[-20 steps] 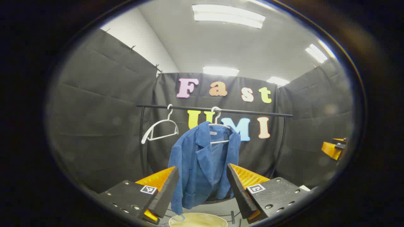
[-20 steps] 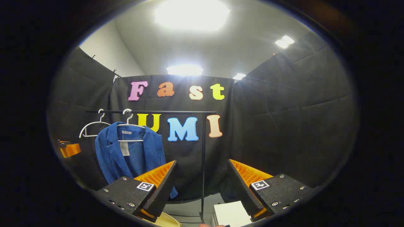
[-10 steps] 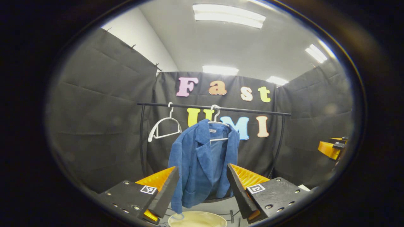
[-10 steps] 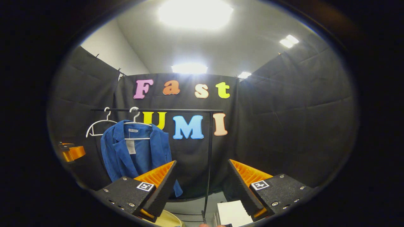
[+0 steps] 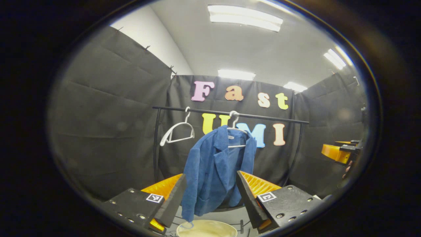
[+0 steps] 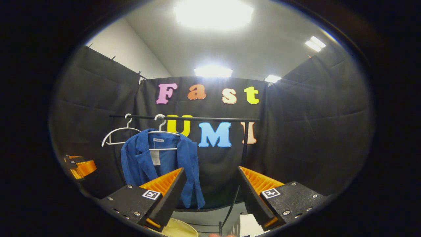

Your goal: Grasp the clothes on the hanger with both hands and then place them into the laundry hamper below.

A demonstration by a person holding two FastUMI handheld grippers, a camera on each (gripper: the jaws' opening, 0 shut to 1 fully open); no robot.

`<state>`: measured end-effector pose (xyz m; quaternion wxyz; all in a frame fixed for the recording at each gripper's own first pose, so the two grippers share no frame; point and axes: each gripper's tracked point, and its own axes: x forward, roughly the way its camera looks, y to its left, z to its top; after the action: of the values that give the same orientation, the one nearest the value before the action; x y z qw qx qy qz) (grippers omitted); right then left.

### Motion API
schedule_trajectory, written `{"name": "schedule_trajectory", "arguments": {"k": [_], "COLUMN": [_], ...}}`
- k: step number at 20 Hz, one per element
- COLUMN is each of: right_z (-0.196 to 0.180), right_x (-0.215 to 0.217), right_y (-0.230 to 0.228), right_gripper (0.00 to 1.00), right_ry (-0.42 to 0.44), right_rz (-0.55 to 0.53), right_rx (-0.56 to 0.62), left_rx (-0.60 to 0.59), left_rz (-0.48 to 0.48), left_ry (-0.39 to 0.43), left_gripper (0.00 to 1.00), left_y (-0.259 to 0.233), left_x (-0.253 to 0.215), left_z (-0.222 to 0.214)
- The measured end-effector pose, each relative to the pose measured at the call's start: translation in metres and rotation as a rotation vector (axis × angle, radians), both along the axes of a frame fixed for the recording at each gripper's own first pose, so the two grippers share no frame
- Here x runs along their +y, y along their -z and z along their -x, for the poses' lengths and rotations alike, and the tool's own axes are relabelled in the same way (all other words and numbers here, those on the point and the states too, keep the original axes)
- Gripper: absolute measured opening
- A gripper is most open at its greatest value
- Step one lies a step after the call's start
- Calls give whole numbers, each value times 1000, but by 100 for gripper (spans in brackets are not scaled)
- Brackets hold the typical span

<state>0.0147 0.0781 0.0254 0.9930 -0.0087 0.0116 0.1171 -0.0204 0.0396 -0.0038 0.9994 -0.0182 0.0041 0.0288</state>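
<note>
A blue jacket [image 5: 217, 171] hangs on a white hanger [image 5: 235, 126] from a black rail [image 5: 230, 113]; the right gripper view shows the same jacket [image 6: 161, 164] left of centre. A cream hamper rim [image 5: 206, 227] sits below it, also the hamper [image 6: 179, 228] at the bottom edge. My left gripper [image 5: 210, 187] is open, well short of the jacket, which shows between its fingers. My right gripper [image 6: 210, 184] is open too, pointing to the right of the jacket with nothing between its fingers. Each gripper appears at the far edge of the other's view: the right gripper [image 5: 340, 151], the left gripper [image 6: 79, 166].
An empty white hanger [image 5: 177, 131] hangs on the rail left of the jacket. The rail's black uprights [image 6: 245, 144] stand at either end. A white box [image 6: 248, 227] lies on the floor near the right upright. Black cloth walls close the booth on three sides.
Both views have swung left, so the jacket and rail sit further right in each. The jacket has come nearer my right gripper's left finger. Both grippers stay open.
</note>
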Motion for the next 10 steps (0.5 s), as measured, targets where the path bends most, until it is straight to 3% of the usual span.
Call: {"name": "schedule_trajectory", "arguments": {"k": [5, 10], "right_z": [-37, -97], "right_x": [34, 57], "right_y": [-10, -2], "right_gripper": [96, 96], "right_ry": [-75, -104], "right_rz": [6, -41], "right_rx": [5, 36], "left_rx": [26, 11], "left_rz": [12, -7], "left_ry": [-52, -40], "left_gripper": [87, 87], "left_y": [-2, -21], "left_x": [8, -14], "left_z": [-23, -64]}}
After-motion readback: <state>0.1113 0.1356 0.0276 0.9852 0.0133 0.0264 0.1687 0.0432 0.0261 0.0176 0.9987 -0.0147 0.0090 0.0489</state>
